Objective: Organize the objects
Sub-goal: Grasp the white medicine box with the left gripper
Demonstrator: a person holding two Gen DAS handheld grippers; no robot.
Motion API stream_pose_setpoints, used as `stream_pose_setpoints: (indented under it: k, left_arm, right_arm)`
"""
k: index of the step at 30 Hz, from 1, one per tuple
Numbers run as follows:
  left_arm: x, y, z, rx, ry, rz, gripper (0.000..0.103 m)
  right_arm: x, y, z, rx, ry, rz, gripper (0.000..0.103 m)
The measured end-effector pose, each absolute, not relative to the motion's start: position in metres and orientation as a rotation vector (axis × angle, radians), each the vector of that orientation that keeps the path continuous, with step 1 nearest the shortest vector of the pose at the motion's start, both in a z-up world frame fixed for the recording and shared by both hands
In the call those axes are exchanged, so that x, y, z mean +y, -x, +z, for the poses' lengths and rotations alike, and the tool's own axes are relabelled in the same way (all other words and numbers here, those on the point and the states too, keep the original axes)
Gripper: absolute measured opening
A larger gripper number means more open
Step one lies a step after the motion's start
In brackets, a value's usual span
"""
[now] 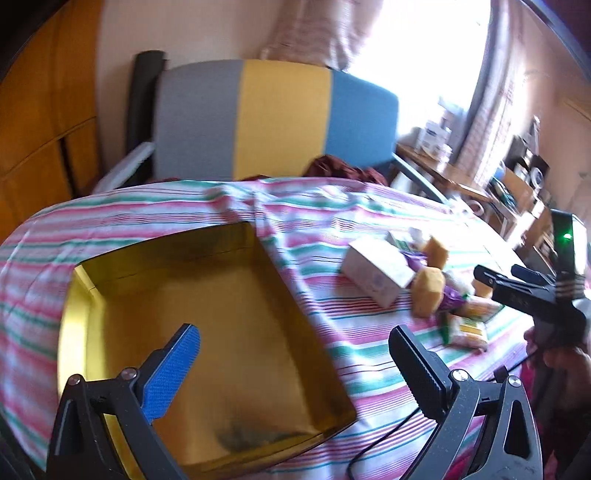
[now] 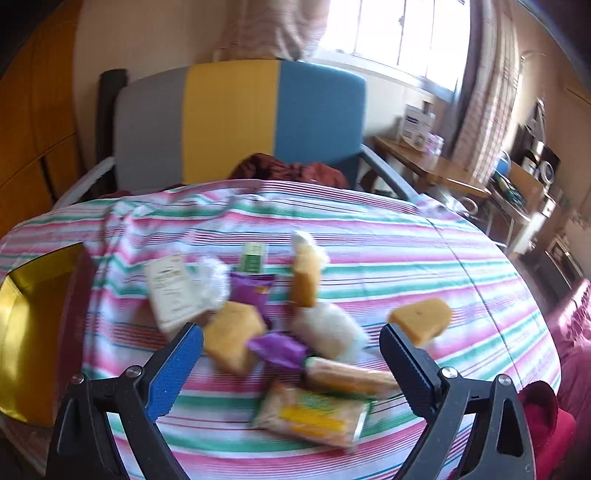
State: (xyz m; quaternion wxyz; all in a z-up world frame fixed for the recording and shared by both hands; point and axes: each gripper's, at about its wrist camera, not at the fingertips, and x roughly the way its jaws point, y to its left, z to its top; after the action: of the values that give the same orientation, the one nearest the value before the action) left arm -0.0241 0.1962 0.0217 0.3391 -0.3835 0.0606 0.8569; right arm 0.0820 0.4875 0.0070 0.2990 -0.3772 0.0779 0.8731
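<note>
Where the striped cloth (image 2: pixel 369 236) covers the table, pink, green and white lines run from side to side. Behind the table stands a chair (image 2: pixel 236 118) with a grey, yellow and blue back, and a dark red cloth (image 2: pixel 291 170) is bunched on its seat. A bright window (image 2: pixel 399 33) with curtains lets in light, and a wooden side table (image 2: pixel 424 166) with boxes stands to the right of the chair.

A gold tray (image 1: pixel 207 317) with low walls sits on the left part of the table. Its long side runs from near the camera toward the chair, a bit slanted.

The small things lie in a loose pile in the middle of the cloth. A white box (image 2: pixel 171 291) lies flat, its long side pointing away and a little left. Yellow sponges (image 2: pixel 231 336) lie near it, one standing on end (image 2: pixel 304 280) and one off to the right alone (image 2: pixel 421 321). A purple wrapper (image 2: pixel 277 349) and a yellow and green packet (image 2: pixel 314 415) lie closest, the packet lying crosswise.

The left gripper (image 1: pixel 295 363) hangs over the tray, spread wide with nothing in it. The right gripper (image 2: pixel 291 360) hangs over the pile, spread wide too and holding nothing.
</note>
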Motion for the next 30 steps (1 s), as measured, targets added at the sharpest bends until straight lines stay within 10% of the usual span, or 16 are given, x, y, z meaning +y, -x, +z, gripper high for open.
stream_pose_setpoints:
  k: [28,30]
  left_arm:
    - [0.423,0.113,-0.061,0.154,1.473,2.107,0.102]
    - [0.427,0.112,-0.066,0.182,1.473,2.097,0.078]
  right_arm:
    - [0.552,-0.116,-0.008,0.655,0.877,2.264,0.099]
    - [0.556,-0.119,-0.009,0.673,0.866,2.250,0.099]
